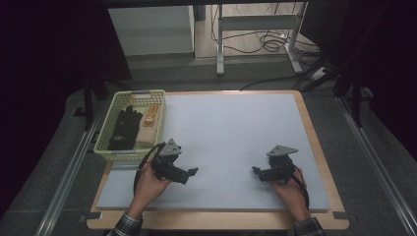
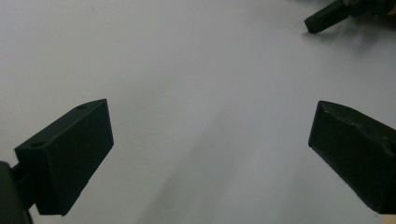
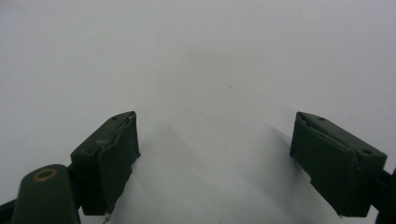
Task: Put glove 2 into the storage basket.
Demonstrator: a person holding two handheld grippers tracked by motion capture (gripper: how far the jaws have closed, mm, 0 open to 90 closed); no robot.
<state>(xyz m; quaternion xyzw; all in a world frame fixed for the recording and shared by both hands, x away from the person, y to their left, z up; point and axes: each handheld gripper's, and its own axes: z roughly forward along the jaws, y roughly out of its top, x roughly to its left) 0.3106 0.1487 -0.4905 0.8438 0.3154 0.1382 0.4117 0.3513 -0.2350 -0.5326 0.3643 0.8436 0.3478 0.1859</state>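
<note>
In the high view a person's two hands rest low over a pale grey mat (image 1: 231,132). My left gripper (image 1: 193,171) sits at the mat's front left, just in front of a yellow basket (image 1: 109,129), and points right. Its jaws stand wide apart in the left gripper view (image 2: 210,140), with bare mat between them. My right gripper (image 1: 255,170) sits at the front right and points left toward the other. In the right gripper view (image 3: 215,154) its jaws are open over the bare mat. A jaw tip of the right gripper (image 2: 327,17) shows at the top right of the left gripper view.
The yellow basket at the mat's left edge holds a black glove (image 1: 124,127) and tan wooden pieces (image 1: 151,118). The mat lies on a wooden tabletop (image 1: 322,147). Beyond the table are a desk frame (image 1: 255,34) and floor cables (image 1: 275,42).
</note>
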